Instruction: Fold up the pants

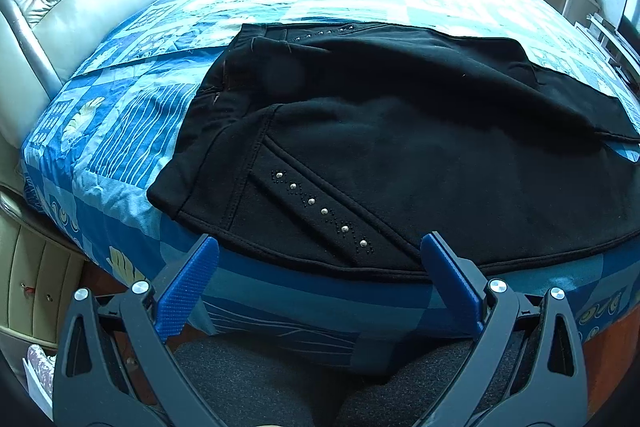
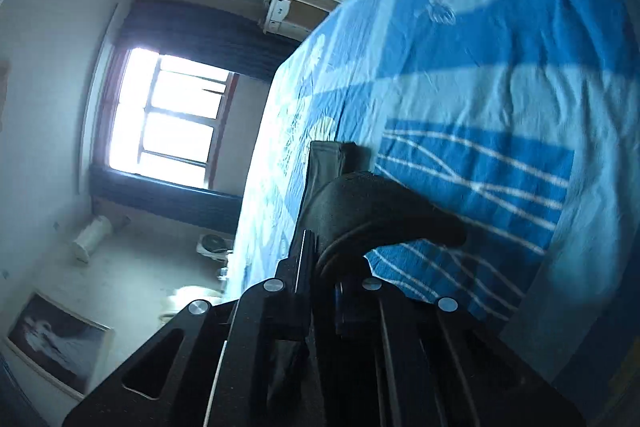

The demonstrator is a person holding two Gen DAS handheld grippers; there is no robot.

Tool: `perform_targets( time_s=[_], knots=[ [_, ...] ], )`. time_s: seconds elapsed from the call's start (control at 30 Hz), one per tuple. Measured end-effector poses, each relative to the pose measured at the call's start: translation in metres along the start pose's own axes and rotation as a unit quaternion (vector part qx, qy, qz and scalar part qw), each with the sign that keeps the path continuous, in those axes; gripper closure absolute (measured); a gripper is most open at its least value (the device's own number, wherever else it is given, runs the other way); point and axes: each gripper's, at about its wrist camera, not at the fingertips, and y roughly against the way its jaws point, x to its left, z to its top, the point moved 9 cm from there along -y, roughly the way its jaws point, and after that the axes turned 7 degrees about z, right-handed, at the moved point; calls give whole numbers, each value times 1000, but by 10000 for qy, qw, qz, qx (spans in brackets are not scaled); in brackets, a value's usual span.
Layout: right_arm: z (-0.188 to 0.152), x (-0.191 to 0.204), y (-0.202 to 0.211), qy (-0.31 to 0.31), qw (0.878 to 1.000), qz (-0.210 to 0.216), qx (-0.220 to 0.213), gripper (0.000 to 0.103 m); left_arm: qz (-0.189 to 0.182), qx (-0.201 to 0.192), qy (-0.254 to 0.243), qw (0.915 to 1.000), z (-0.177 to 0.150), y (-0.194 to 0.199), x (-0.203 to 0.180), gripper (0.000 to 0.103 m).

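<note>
Right gripper (image 2: 320, 163) is closed on black pants (image 1: 400, 131) fabric over the bed (image 1: 120, 131); left gripper (image 1: 320, 251) hangs wide open beside the pants' waistband.

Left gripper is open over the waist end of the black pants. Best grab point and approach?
Probably the near waistband corner of the pants, at the stitched hem. It lies flat on the bedspread with a free, thick edge. Bring the left gripper in low from the near-left bed edge, one finger sliding under the hem. The right gripper is shut on dark fabric.

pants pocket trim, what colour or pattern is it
Black pants; pocket trim has silver studs ringed by tiny dark beads. Clearest in the left wrist view.
</note>
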Motion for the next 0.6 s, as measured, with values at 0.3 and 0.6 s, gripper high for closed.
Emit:
perform_targets(
  time_s=[0.3, 0.6],
  knots=[
    [-13, -96, 13, -99, 9930, -1077, 472, 95, 26, 48, -11, 10000, 1, -9, -3, 2],
    [21, -125, 80, -521, 9822, -1696, -610, 63, -193, -78, -180, 9996, 10, -15, -2, 2]
  ],
)
